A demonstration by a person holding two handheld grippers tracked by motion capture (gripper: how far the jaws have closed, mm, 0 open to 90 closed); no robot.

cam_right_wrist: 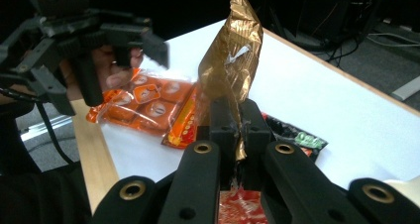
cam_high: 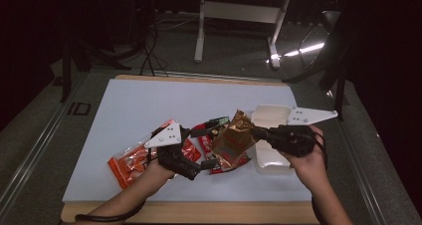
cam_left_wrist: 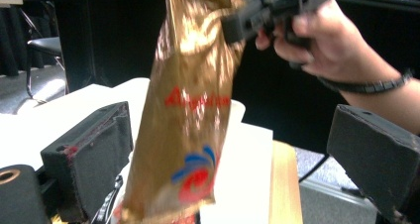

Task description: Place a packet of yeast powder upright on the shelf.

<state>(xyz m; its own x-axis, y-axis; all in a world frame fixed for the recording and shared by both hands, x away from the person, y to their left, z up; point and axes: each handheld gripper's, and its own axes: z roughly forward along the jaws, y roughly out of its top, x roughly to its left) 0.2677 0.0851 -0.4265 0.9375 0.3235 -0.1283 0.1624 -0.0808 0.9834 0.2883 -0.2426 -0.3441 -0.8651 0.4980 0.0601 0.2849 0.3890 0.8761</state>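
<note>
A gold foil snack packet [cam_high: 231, 138] hangs over the table, pinched at one edge by my right gripper [cam_high: 256, 133], which is shut on it. In the right gripper view the packet [cam_right_wrist: 233, 55] rises from between the closed jaws of the right gripper [cam_right_wrist: 240, 120]. My left gripper [cam_high: 211, 145] is open, its jaws standing wide on either side of the packet's lower end. In the left gripper view the packet [cam_left_wrist: 193, 115] dangles between the two pads [cam_left_wrist: 94, 154] without touching them, and the right gripper [cam_left_wrist: 267, 8] holds its top.
An orange packet [cam_high: 132, 163] lies at the front left of the white board [cam_high: 149, 105], with red packets [cam_high: 191, 148] and a black-green one [cam_high: 216, 121] beside it. A white lidded container [cam_high: 271, 135] sits under the right hand. The board's far half is bare.
</note>
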